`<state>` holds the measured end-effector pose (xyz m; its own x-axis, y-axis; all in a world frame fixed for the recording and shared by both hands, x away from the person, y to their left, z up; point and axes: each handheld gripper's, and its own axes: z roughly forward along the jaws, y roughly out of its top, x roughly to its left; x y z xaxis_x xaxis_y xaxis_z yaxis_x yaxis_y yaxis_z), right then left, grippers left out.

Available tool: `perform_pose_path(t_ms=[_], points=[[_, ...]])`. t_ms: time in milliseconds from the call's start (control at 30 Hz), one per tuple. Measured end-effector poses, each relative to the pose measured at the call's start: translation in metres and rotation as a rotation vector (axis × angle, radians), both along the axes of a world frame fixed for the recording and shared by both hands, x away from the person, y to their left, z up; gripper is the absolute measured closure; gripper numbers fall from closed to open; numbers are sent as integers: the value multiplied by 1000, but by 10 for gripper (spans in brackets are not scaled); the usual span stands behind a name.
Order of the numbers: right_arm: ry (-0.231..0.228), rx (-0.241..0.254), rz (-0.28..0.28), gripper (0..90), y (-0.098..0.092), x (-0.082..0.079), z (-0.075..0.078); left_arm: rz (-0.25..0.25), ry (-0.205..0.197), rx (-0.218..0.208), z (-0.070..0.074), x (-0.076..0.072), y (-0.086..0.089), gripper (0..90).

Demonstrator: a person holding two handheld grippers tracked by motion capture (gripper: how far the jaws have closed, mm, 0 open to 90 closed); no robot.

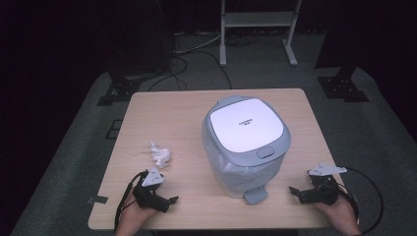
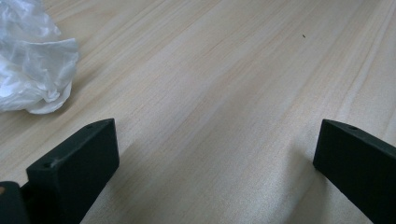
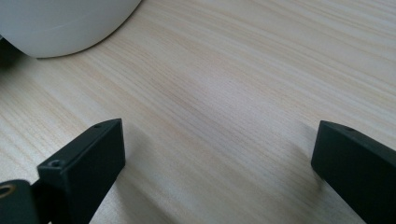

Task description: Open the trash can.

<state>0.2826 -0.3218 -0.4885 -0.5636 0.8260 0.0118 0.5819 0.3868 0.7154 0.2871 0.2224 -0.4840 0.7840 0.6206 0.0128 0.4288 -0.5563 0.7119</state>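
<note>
Crumpled wrapper [image 1: 160, 155] lying on bench [image 1: 172, 113], just beyond left tool [image 1: 167, 201]; pedal bin [image 1: 245, 142] near right tool [image 1: 296, 192]. Both tools spread wide, empty.

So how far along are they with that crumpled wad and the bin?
Nothing looks done yet. The crumpled wad lies on the table, and the bin has its lid closed. The left hand-held gripper and right hand-held gripper are open and hold nothing. Grasping, opening and dropping seemingly remain.
</note>
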Motion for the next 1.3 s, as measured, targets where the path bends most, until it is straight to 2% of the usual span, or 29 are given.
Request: perform_pose_path(t_ms=[200,300,400,433,600,633,700,733,867,900,1000,1033,1067,1133,1167,1233,1300], points=[[-7,3,-6,49,0,-1,0,0,0,0,0,0,0,0],[-11,8,-4,155,-2,-5,3,0,0,0,0,0,0,0],[-2,3,-7,174,-3,-6,4,0,0,0,0,0,0,0],[0,6,2,247,-5,-7,6,0,0,0,0,0,0,0],[-8,25,15,308,-6,-9,13,0,0,1,0,0,0,0],[-20,41,24,346,-6,-10,17,-1,0,0,0,0,0,0],[-28,45,28,362,-5,-10,18,-1,0,0,0,0,0,0],[-29,49,37,399,-5,-11,19,-1,0,0,0,0,0,0],[-18,66,61,470,-6,-10,22,0,0,0,0,0,0,0],[-21,76,71,520,-6,-10,24,-1,0,0,0,0,0,0],[-22,90,76,566,-7,-10,26,-1,0,0,0,0,0,0],[-21,102,76,620,-8,-10,29,-1,0,0,0,0,0,0],[-21,102,76,620,-8,-10,29,-1,0,0,0,0,0,0],[-13,119,76,703,-10,-10,34,-1,0,0,0,0,0,0],[-13,119,76,703,-10,-10,34,-1,0,0,0,0,0,0],[-2,132,85,786,-11,-10,39,0,0,0,0,0,0,0],[5,139,90,809,-11,-10,41,-1,0,0,0,0,0,0]])
